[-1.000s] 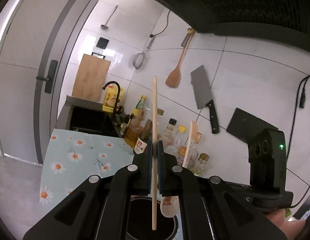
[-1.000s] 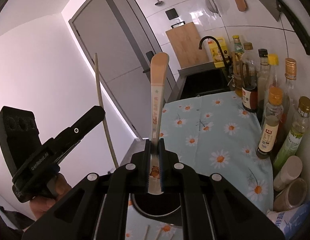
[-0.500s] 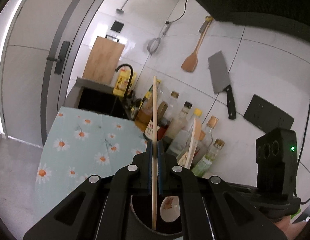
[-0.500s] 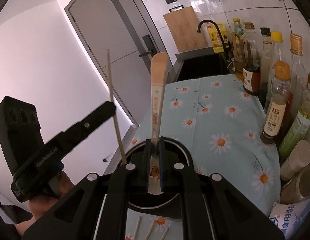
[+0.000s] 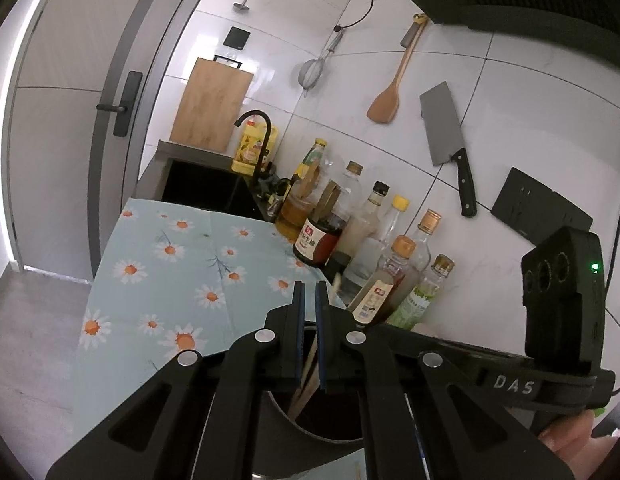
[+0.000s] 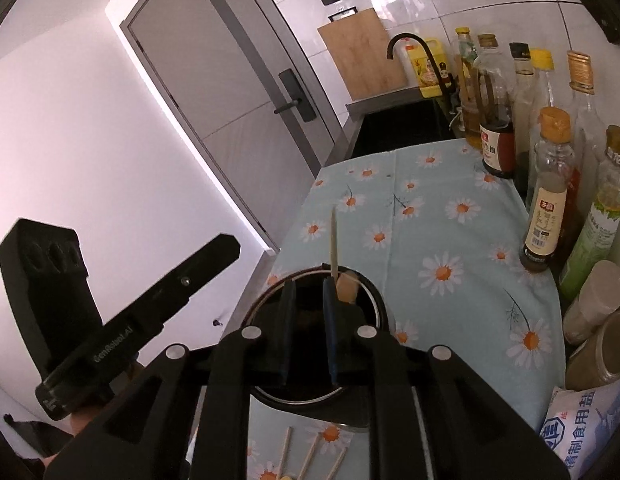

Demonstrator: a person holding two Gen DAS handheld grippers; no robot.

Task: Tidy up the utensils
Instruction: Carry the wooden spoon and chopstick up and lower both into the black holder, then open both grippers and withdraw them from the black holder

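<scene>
A: In the left wrist view, what is different from a second ago?

B: Then the left gripper (image 5: 310, 292) was pinching a long chopstick that stood up through the middle of the frame. Now the pads are almost together, with only a thin slit and nothing between them. A chopstick (image 5: 306, 370) leans inside the black pot (image 5: 282, 404) at the bottom centre, below the jaws.

A: So that piece is delivered?

B: It looks so. The gripper grasps nothing now.

A: And the right wrist view?

B: The right gripper (image 6: 308, 286) was clamped on a spoon with an orange handle. Its jaws have just been opening and the gap between them is empty. The spoon (image 6: 347, 286) stands in the pot, just beside the right finger, and only the top of its handle shows over the rim. The chopstick rises next to it, at the centre of the frame.

A: What does this mean for the task?

B: Both utensils are probably in the holder. More sticks (image 6: 310, 460) lie on the flowered cloth (image 6: 449, 240) at the bottom edge, so the sorting seems not finished.
</scene>
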